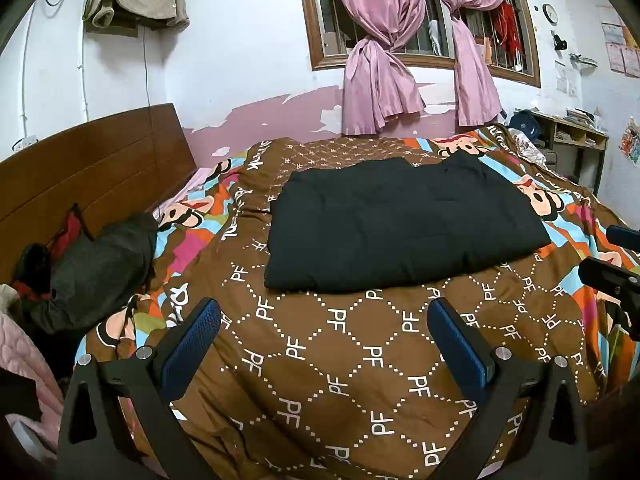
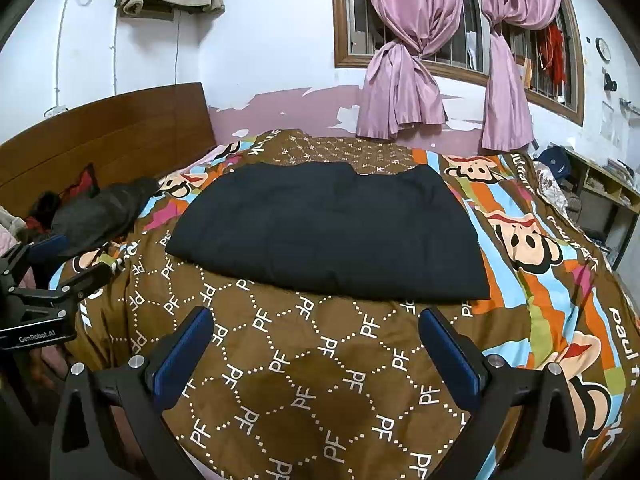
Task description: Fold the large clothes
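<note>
Black garment (image 1: 404, 224) lying flat on the bed (image 1: 320, 360), long axis left-right, just beyond left gripper (image 1: 324, 344) and right gripper (image 2: 316, 356), both wide open, empty, about equally near.

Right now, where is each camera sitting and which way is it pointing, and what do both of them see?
Left wrist: sits on the left gripper, looking forward over the brown quilt at the black garment; its own open fingers show, and the right gripper's edge at far right.
Right wrist: sits on the right gripper, facing the same way; its own open fingers show, and the left gripper at far left.
Shared: garment, quilt, headboard, pink curtains.
</note>
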`<state>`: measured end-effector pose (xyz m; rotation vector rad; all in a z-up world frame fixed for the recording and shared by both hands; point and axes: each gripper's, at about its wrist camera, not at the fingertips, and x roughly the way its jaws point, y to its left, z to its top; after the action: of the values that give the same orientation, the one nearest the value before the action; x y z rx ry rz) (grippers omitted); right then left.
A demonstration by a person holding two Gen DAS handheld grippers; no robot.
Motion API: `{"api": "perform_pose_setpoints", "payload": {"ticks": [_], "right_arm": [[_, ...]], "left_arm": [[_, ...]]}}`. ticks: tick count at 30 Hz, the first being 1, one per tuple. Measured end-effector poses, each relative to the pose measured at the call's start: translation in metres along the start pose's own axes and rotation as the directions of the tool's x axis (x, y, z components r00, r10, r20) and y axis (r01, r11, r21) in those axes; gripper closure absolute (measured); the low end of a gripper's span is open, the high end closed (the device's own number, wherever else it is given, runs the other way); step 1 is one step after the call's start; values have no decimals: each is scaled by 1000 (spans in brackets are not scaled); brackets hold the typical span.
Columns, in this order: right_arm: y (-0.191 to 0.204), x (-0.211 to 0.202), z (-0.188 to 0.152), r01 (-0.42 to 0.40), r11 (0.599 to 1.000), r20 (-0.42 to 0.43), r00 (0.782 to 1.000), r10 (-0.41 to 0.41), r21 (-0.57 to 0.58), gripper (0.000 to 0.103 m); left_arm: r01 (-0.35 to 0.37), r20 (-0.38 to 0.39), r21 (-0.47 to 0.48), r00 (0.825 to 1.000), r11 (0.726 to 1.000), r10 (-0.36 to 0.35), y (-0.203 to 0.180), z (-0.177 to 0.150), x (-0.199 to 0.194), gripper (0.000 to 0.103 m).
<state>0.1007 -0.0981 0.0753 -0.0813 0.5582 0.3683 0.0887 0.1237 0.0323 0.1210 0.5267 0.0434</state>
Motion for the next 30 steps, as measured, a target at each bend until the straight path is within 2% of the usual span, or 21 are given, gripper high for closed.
{"api": "perform_pose_setpoints", "payload": {"ticks": [30], "right_arm": [[-1, 2, -1, 1, 1000, -7, 1000, -1, -3, 0]], "left_arm": [[1, -4, 5, 1000, 1000, -1, -2, -1, 0, 2]]}}
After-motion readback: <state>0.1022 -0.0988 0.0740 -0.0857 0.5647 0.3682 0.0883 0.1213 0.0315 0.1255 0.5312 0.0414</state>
